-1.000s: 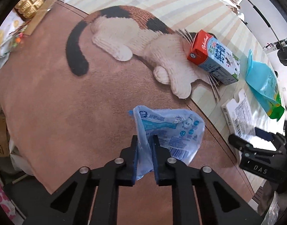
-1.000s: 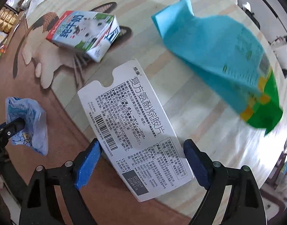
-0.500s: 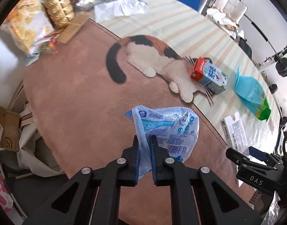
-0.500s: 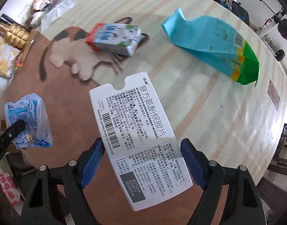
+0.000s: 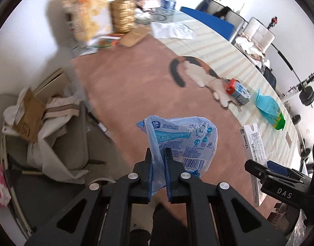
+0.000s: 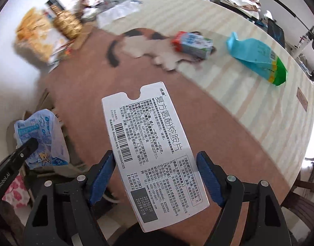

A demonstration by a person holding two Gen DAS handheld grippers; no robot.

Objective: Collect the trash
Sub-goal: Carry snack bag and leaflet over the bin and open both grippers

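Left wrist view shows the left gripper (image 5: 158,160) pointing steeply down, its fingers (image 5: 149,164) squeezed tight on a crinkly blue plastic wrapper (image 5: 183,139), which hangs above the brown part of the worktop (image 5: 126,94). Far past the fingertips a milk carton (image 5: 238,91) lies on its side at the head of a cat picture (image 5: 197,73) on the cloth. Just beyond the carton lies a blue and green bag (image 5: 269,110). To the left of the fingers, off the worktop's edge, sit a chair (image 5: 75,139) heaped with cloth and a piece of cardboard (image 5: 27,121). At the far end of the worktop stand a snack bag (image 5: 89,14) and a gold stack (image 5: 124,18), both blurry.

In the right wrist view the right gripper (image 6: 154,171) also points steeply down. A white pill box (image 6: 152,155) sits between its blue fingers (image 6: 208,180), which have just been closing in. Both pads touch the box's long edges and hold it up off the worktop. Low to the left of these fingers the other gripper shows with the wrapper. The carton and the bag lie far ahead, to the right.
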